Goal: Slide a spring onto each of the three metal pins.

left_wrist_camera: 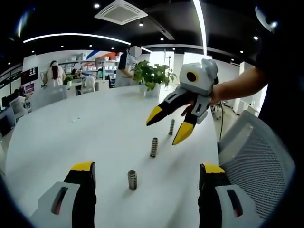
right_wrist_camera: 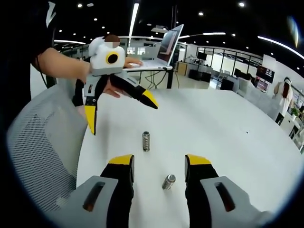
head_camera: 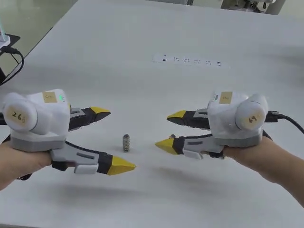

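Note:
A short upright pin wearing a spring [head_camera: 126,142] stands on the white table [head_camera: 142,199] between my two grippers. The left gripper [head_camera: 111,138] is open, its yellow tips on either side of that pin's line, and the pin [left_wrist_camera: 132,179] shows just ahead of its jaws [left_wrist_camera: 147,167]. Farther on stand a taller spring-clad pin [left_wrist_camera: 154,147] and a third piece [left_wrist_camera: 171,127] under the right gripper [left_wrist_camera: 167,126]. The right gripper [head_camera: 170,129] is open too, with a small bare-looking metal pin [right_wrist_camera: 168,181] between its tips [right_wrist_camera: 159,159] and the spring-clad pin [right_wrist_camera: 146,141] beyond. Nothing is held.
A white power strip [head_camera: 187,60] lies farther back on the table. A black cable [head_camera: 14,57] runs at the far left edge. A mesh chair back [left_wrist_camera: 256,152] stands by the table's near side. A laptop [right_wrist_camera: 166,45] sits at the table's end.

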The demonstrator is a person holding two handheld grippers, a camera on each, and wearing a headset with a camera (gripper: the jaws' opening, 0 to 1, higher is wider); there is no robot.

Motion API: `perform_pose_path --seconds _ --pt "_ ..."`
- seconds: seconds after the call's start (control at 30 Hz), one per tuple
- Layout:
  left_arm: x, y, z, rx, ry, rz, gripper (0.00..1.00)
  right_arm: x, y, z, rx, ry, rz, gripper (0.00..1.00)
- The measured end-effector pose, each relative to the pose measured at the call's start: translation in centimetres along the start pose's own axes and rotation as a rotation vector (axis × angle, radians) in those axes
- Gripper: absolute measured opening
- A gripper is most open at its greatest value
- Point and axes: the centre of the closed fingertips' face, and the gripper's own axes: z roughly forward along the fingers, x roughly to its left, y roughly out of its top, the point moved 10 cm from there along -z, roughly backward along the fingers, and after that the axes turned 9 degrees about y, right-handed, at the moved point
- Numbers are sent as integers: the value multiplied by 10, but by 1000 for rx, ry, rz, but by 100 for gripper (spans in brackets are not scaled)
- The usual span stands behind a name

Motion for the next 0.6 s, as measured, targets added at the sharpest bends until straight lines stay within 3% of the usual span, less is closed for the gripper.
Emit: perform_pose_path --seconds 0.23,0.4,0.6 --pt "0 1 2 -4 -1 -9 88 4 -20 -28 -32 -49 59 55" --pt "-1 1 2 -7 -2 -12 89 5 -29 -45 -67 -79 90 64" --pt "1 -1 2 0 5 -12 90 5 -37 -63 -72 -115 106 71"
